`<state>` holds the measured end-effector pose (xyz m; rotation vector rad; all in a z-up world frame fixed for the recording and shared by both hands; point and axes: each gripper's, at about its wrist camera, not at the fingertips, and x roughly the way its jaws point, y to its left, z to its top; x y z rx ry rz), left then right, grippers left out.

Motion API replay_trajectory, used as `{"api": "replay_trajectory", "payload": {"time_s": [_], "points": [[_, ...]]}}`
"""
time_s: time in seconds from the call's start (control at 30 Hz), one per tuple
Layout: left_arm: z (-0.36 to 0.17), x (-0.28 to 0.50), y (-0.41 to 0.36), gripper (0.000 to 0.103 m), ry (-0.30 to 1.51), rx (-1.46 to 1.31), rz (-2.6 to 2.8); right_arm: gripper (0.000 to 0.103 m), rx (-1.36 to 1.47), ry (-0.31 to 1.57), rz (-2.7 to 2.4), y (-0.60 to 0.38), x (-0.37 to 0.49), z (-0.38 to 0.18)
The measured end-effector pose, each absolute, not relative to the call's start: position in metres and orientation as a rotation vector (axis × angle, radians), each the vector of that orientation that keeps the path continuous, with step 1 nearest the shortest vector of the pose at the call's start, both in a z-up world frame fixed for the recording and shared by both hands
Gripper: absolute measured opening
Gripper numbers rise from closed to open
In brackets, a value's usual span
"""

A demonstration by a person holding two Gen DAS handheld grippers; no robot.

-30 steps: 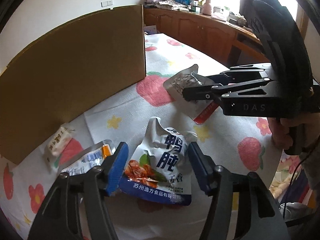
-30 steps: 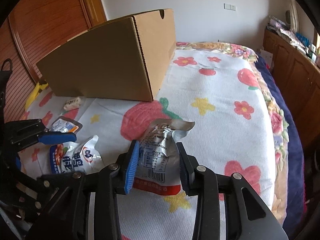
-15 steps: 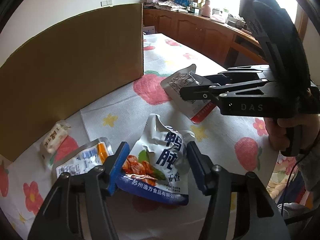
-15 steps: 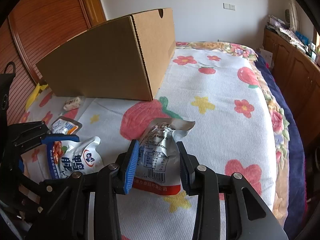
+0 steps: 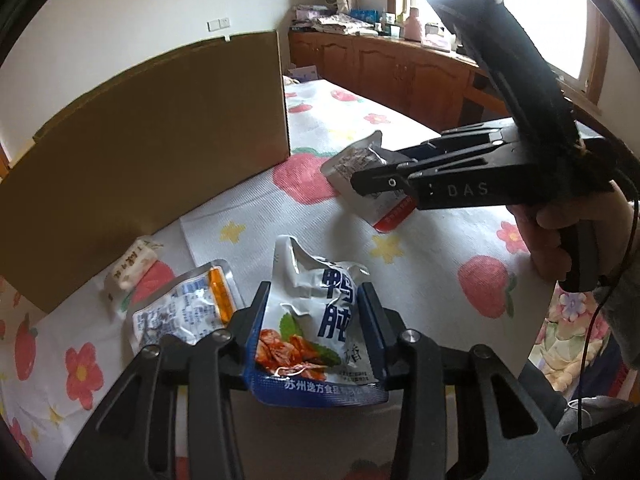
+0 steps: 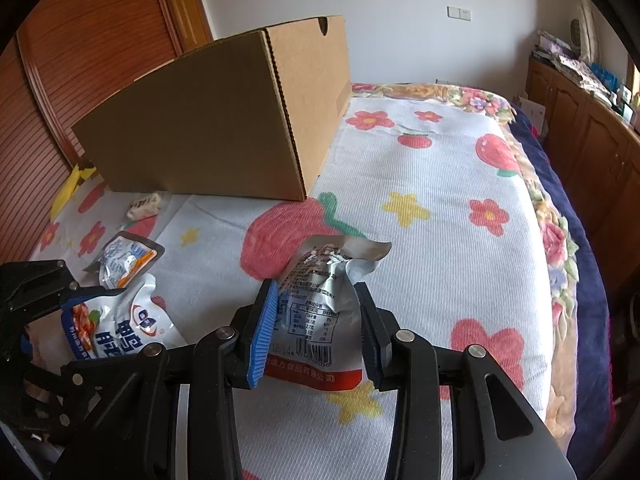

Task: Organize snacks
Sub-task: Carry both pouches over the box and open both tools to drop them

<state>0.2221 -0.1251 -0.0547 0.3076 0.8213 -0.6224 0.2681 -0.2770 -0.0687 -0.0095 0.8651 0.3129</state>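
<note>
While the left gripper (image 5: 316,328) is closing its jaws, a blue and white snack bag (image 5: 320,320) sits right between the two blue pads. The pads press on its two sides and the bag bends a little, so it looks pinched. The bag's long way runs along the fingers, with its torn top pointing away and its blue bottom edge near the camera.

The right gripper (image 6: 316,328) is only a little way open, and it pinches a silver snack bag (image 6: 320,300) the same way. That bag has a red strip at the bottom, and its crumpled top points away too. The jaws seem to be easing open just a bit, but the pads are on the bag.

Out past both grippers stands the big cardboard box (image 6: 224,120) on the flowery cloth (image 6: 440,220). It is ahead and to the left of the right gripper, and right ahead of the left one. The left gripper is nearer to it. I think both bags need to go up and over the box wall, but I cannot see inside.

Two more snacks lie on the cloth by the box: a small silver and orange packet (image 5: 184,304) just beside the left gripper, and a little cream packet (image 5: 130,266) near the box.
</note>
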Motion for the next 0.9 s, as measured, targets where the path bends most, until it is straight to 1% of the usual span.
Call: {"api": "replay_trajectory", "payload": {"time_s": [0.07,0.3,0.5,0.57,0.63,0.7,0.83,0.9], "points": [[-0.05,0.22,-0.122,0.041,0.81,0.293,-0.62,0.04,-0.012,0.866,0.312,-0.276,0.268,-0.069],[-0.041,0.216,-0.11,0.041,0.779,0.248,-0.602,0.049,-0.111,0.876,0.295,-0.26,0.267,-0.072],[-0.035,0.213,-0.1,0.041,0.765,0.219,-0.585,0.049,-0.131,0.871,0.281,-0.258,0.266,-0.073],[-0.034,0.213,-0.097,0.041,0.759,0.212,-0.579,0.047,-0.139,0.863,0.272,-0.257,0.265,-0.072],[-0.033,0.212,-0.094,0.041,0.756,0.206,-0.575,0.039,-0.148,0.853,0.278,-0.258,0.263,-0.07],[-0.035,0.212,-0.094,0.041,0.754,0.208,-0.571,0.034,-0.103,0.853,0.3,-0.266,0.264,-0.066],[-0.034,0.21,-0.09,0.041,0.75,0.196,-0.567,0.028,-0.091,0.832,0.314,-0.268,0.26,-0.059],[-0.033,0.21,-0.087,0.041,0.748,0.187,-0.563,0.028,-0.099,0.817,0.315,-0.265,0.256,-0.052]]}}
